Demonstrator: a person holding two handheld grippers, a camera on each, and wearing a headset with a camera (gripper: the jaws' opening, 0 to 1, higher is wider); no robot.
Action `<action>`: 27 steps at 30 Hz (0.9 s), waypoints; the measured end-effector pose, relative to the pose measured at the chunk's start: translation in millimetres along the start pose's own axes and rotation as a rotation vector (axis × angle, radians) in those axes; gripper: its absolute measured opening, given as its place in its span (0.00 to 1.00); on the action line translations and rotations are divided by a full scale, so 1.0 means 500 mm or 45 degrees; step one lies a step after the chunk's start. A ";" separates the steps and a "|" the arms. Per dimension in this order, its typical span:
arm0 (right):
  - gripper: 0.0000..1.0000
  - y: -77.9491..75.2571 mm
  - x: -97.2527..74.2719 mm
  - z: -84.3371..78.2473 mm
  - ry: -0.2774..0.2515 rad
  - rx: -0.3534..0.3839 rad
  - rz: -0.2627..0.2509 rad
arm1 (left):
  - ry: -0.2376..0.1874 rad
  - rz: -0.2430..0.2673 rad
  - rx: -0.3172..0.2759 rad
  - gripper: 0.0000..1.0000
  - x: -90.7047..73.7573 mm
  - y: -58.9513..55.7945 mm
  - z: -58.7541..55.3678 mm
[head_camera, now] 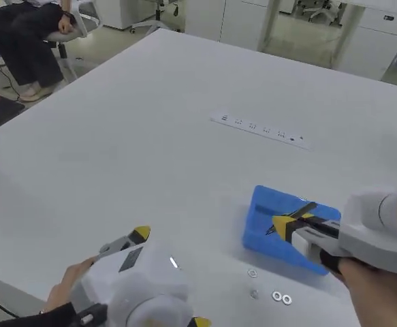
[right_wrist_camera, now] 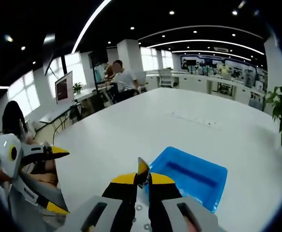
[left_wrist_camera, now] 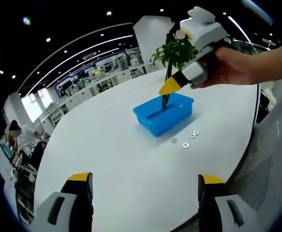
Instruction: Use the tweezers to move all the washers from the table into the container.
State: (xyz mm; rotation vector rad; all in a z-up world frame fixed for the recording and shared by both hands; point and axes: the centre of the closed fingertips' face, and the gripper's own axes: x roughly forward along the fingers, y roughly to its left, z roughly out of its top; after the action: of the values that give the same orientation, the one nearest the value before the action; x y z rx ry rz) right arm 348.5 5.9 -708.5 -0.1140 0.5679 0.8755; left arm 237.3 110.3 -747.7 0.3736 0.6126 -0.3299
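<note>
Left gripper (left_wrist_camera: 145,180) is nearest, low over the near edge of the white table (head_camera: 116,157), jaws spread wide and holding nothing. Four washers (head_camera: 277,296) lie loose on the table just in front of the blue container (head_camera: 252,219), apart from it: two side by side, two singly. Right gripper (right_wrist_camera: 143,178) is over the container, jaws pressed together, pinching the dark tweezers (left_wrist_camera: 166,94). The tweezers point down into the container's open top; whether their tips carry a washer cannot be told. Beyond the container, a flush power strip (head_camera: 263,129) sits in the table. A seated person (head_camera: 28,34) is at the far left.
</note>
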 end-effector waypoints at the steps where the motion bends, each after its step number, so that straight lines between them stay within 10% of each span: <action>1: 0.05 0.007 -0.004 -0.007 0.007 -0.004 0.004 | -0.004 0.002 -0.007 0.92 -0.001 0.002 0.001; 12: 0.05 0.018 0.032 -0.112 0.161 0.045 0.027 | -0.001 0.011 0.000 0.90 0.002 0.003 -0.002; 27: 0.05 0.022 0.061 -0.142 0.231 0.017 0.040 | 0.026 0.004 0.016 0.89 0.005 0.000 -0.008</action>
State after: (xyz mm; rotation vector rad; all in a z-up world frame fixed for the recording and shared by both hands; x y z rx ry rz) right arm 325.3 11.4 -782.9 -0.1742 0.7466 0.8973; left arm 237.1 111.8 -752.2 0.3906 0.6302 -0.3276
